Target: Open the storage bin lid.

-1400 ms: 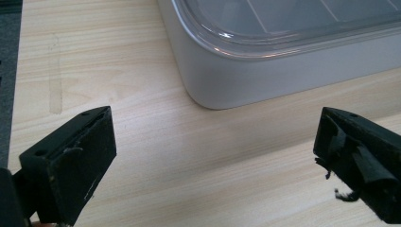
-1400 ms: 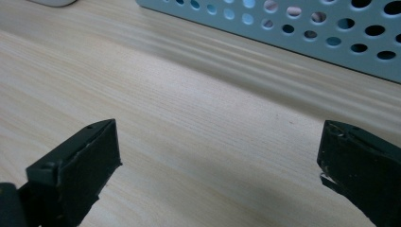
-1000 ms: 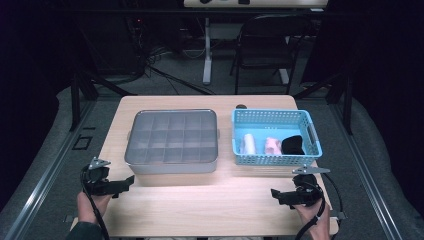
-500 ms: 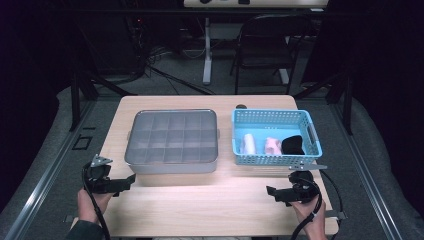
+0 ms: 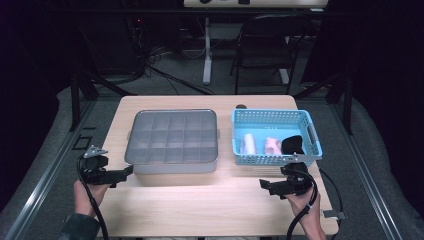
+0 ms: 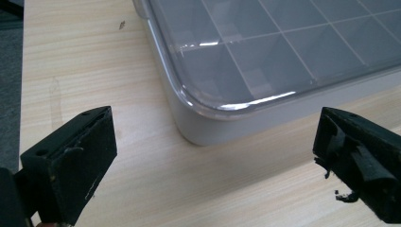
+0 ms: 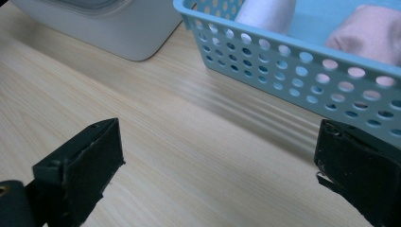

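A grey compartment box (image 5: 172,140) with a clear lid lies at the table's middle; its near corner (image 6: 208,123) fills the left gripper view. To its right stands a blue perforated basket (image 5: 305,120) (image 7: 293,61) holding a white roll (image 5: 248,143), a pink roll (image 5: 272,145) (image 7: 369,38) and a black item (image 5: 293,144). My left gripper (image 5: 122,172) (image 6: 213,161) is open just off the box's near-left corner. My right gripper (image 5: 265,184) (image 7: 217,170) is open over bare wood in front of the basket, pointing left.
The wooden table (image 5: 210,210) has free room along its front edge. A small dark spot (image 5: 241,106) sits at the table's far edge. A folding chair (image 5: 265,45) and cables stand on the floor beyond.
The right gripper has swung left and slightly forward along the basket's front. The left gripper has barely moved.
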The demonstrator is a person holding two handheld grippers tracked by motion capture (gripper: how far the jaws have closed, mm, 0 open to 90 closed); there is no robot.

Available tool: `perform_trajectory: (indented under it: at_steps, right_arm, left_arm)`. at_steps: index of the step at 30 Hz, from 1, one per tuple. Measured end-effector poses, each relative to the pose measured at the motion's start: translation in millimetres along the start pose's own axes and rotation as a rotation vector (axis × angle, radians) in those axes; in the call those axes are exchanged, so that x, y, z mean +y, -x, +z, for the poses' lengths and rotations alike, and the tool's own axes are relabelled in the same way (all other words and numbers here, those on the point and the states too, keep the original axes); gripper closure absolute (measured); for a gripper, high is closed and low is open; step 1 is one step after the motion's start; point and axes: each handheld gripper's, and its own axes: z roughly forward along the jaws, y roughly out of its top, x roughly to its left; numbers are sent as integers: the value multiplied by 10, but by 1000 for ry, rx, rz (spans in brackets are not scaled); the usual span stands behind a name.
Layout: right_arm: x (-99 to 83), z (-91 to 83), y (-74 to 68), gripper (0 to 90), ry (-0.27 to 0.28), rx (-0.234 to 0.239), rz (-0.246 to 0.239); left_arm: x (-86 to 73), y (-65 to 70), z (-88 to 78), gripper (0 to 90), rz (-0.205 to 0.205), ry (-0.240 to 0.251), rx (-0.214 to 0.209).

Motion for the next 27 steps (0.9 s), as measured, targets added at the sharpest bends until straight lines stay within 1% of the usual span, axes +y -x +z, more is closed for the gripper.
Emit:
perform_trajectory:
  at_steps: [1,3,4,5,6,7,11,12,14,15,16,17,18,19,20,21,22,24,25,26,27]
  right_arm:
    - [29,-1,-13,16,3,6,-9]
    - [67,3,-37,16,1,12,-7]
    - [115,5,-57,22,3,22,-11]
    - [115,5,-57,22,3,22,-11]
    - [141,8,-64,22,5,23,-18]
    - [171,10,-81,24,10,24,-15]
    - [270,41,-124,24,12,40,-26]
    - [301,47,-136,24,7,41,-36]
    - [355,68,-163,24,12,47,-38]
    - [386,77,-169,24,10,50,-48]
    - [413,90,-179,25,14,52,-46]
    - [445,104,-180,25,10,60,-53]
    - [469,122,-192,25,16,64,-49]
    - [497,136,-190,25,9,67,-62]
    - [544,175,-207,26,6,77,-56]
    - [544,175,-207,26,6,77,-56]
    - [568,196,-213,29,16,82,-57]
    - [627,217,-221,30,7,87,-69]
    - [684,245,-236,31,14,100,-64]
    - [684,245,-236,31,14,100,-64]
    - [745,282,-257,35,20,113,-64]
  left_arm:
    - [13,2,0,4,-1,1,-4]
    - [49,7,4,4,-1,2,-9]
    - [69,3,6,4,0,2,-16]
    - [88,0,14,4,2,1,-20]
    - [113,-4,16,5,6,-1,-22]
    - [128,-9,19,5,8,0,-23]
    - [209,-44,37,5,7,0,-27]
    - [228,-53,36,5,8,-3,-29]
    - [266,-66,39,5,9,0,-28]
    - [283,-76,42,5,7,-1,-31]
    - [301,-89,47,5,5,-3,-38]
    - [315,-97,55,6,0,-2,-36]
    - [329,-108,61,6,1,-7,-37]
    - [342,-119,71,6,3,-9,-40]
    - [355,-129,75,6,-3,-10,-48]
    - [370,-137,81,6,-3,-11,-50]
    - [386,-146,84,6,-3,-11,-54]
    - [422,-163,83,7,-1,-16,-63]
    - [456,-171,93,7,-4,-9,-60]
    - [456,-171,93,7,-4,-9,-60]
    - [475,-182,96,8,-5,-10,-65]
